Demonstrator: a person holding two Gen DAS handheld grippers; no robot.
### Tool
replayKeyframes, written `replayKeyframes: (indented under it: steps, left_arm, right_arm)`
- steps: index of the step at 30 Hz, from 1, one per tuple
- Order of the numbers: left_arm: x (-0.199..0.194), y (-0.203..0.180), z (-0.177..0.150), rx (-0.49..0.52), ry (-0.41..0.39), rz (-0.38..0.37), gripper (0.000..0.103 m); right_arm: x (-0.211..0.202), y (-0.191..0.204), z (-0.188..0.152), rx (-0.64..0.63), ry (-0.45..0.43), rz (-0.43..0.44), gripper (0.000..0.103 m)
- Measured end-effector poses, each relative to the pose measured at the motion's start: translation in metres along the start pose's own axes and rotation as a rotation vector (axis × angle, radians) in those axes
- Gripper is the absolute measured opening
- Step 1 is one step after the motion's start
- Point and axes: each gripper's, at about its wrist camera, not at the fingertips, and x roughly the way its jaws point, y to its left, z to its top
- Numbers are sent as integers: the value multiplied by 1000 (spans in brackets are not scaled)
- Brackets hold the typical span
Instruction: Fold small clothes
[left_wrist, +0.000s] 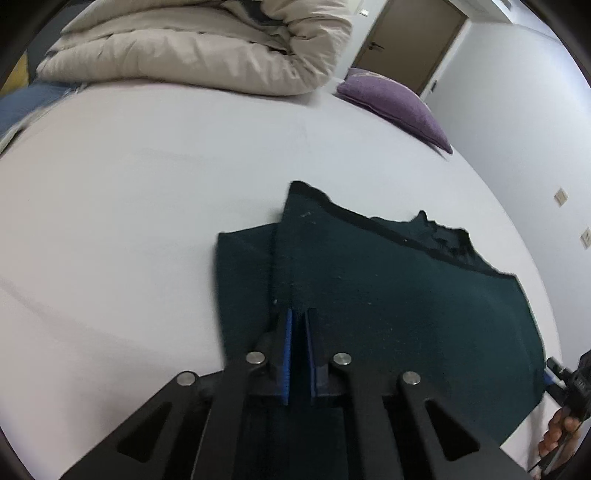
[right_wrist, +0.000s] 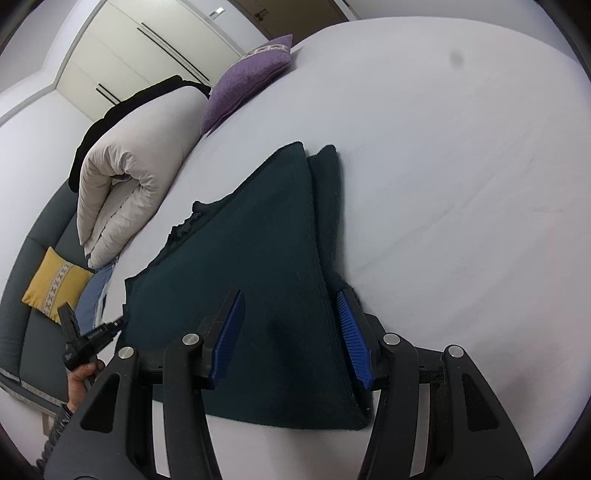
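Note:
A dark green knit garment (left_wrist: 388, 295) lies partly folded on the white bed sheet (left_wrist: 129, 206). My left gripper (left_wrist: 300, 314) is shut on the garment's near edge, with cloth pinched between its blue pads. In the right wrist view the same garment (right_wrist: 258, 258) lies flat, one folded layer over another. My right gripper (right_wrist: 293, 299) is open, with its blue fingers (right_wrist: 349, 325) on either side of the garment's near edge, holding nothing. The left gripper shows there at the garment's left corner (right_wrist: 110, 326).
A rolled beige duvet (left_wrist: 207, 48) and a purple cushion (left_wrist: 395, 103) lie at the far side of the bed. A yellow cushion (right_wrist: 55, 284) sits on a grey sofa at left. A brown door (left_wrist: 413, 40) and wardrobe (right_wrist: 147, 48) stand behind.

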Motion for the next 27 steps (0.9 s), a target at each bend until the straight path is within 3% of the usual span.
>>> replayKeyframes:
  steps: [7,15,19,21,23,25,27]
  left_arm:
    - [-7,-1,-6,1,-33,21,6]
    - [-17,20,-12,-79,-84,31,6]
    - [-13,9,-12,-45,-77,36,8]
    - [-16,-3,-11,3,-74,57,14]
    - [-24,-16,-10,46,-94,95,33]
    - [-39,-30,-11,74,-143,111,42]
    - [-46,-44,-10,101,-161,94,43]
  right_arm:
    - [-2,1,0,-14,10,-9,51]
    - [-4,-1,-1,-25,19,-13,51]
    - [-3,-1,-3,-29,19,-24,51]
    - [-5,-1,-2,-30,18,-24,51]
    - [-9,-2,-1,-31,3,-24,51]
    - [-14,-6,2,-14,-15,-28,51]
    - [-16,-11,4,9,-20,-31,52]
